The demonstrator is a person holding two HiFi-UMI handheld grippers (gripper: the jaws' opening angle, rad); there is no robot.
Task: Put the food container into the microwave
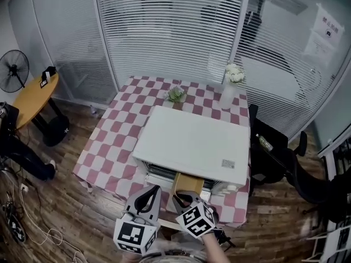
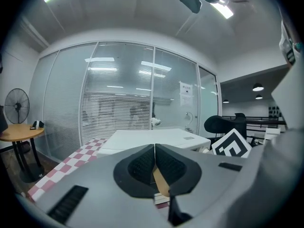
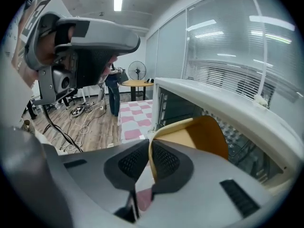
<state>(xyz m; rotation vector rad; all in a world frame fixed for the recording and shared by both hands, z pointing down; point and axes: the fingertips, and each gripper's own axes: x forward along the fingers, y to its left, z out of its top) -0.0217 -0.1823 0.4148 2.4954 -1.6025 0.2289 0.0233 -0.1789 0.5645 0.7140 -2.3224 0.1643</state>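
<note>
The white microwave [image 1: 192, 141] stands on the checkered table [image 1: 109, 141] with its front cavity [image 3: 190, 110] open toward me. A tan food container [image 1: 186, 184] sits at the mouth of that opening, partly under the top edge. My right gripper [image 1: 185, 200] is shut on the container's near rim; the rim [image 3: 156, 141] runs between the pads. My left gripper [image 1: 149, 197] hangs just left of the container, apart from it, with its jaws shut [image 2: 155, 163] and nothing in them. A sliver of the container [image 2: 160, 182] shows behind them.
A vase of white flowers [image 1: 230, 86] and a small plant [image 1: 175, 95] stand on the table behind the microwave. Black chairs [image 1: 274, 152] crowd the right side. At left are a round wooden table [image 1: 35, 95], a fan [image 1: 13, 70], floor cables [image 1: 16, 223] and a person [image 3: 114, 94].
</note>
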